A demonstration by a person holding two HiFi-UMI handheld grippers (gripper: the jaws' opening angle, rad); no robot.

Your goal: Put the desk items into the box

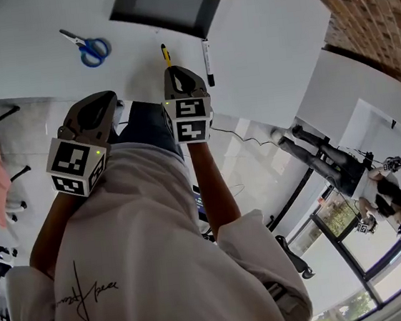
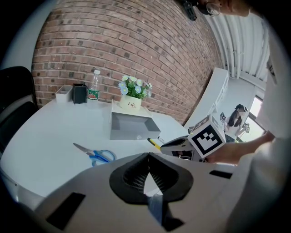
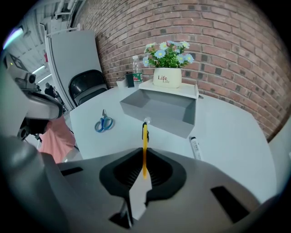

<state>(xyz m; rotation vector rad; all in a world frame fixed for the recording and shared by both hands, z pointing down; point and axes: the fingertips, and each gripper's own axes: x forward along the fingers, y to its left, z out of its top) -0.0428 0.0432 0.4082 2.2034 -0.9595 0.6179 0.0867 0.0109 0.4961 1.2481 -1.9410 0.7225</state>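
Observation:
My right gripper (image 1: 174, 70) is shut on a yellow pen (image 3: 144, 144), whose end sticks out past the jaws over the white table (image 1: 46, 66) and toward the grey open box (image 3: 160, 107). In the head view the pen (image 1: 165, 54) shows just short of the box (image 1: 163, 6). Blue-handled scissors (image 1: 91, 50) lie flat on the table to the left. A black marker (image 1: 208, 62) lies right of the pen. My left gripper (image 1: 109, 96) hovers at the table's near edge, shut with nothing in it; the scissors (image 2: 97, 156) lie ahead of it.
Behind the box stands a white flower pot (image 3: 167, 77) on the box's lid. A water bottle (image 2: 93, 87), a black holder (image 2: 80, 93) and a white container (image 2: 63, 93) line the brick wall. A black chair (image 3: 88, 86) is at the table's far left.

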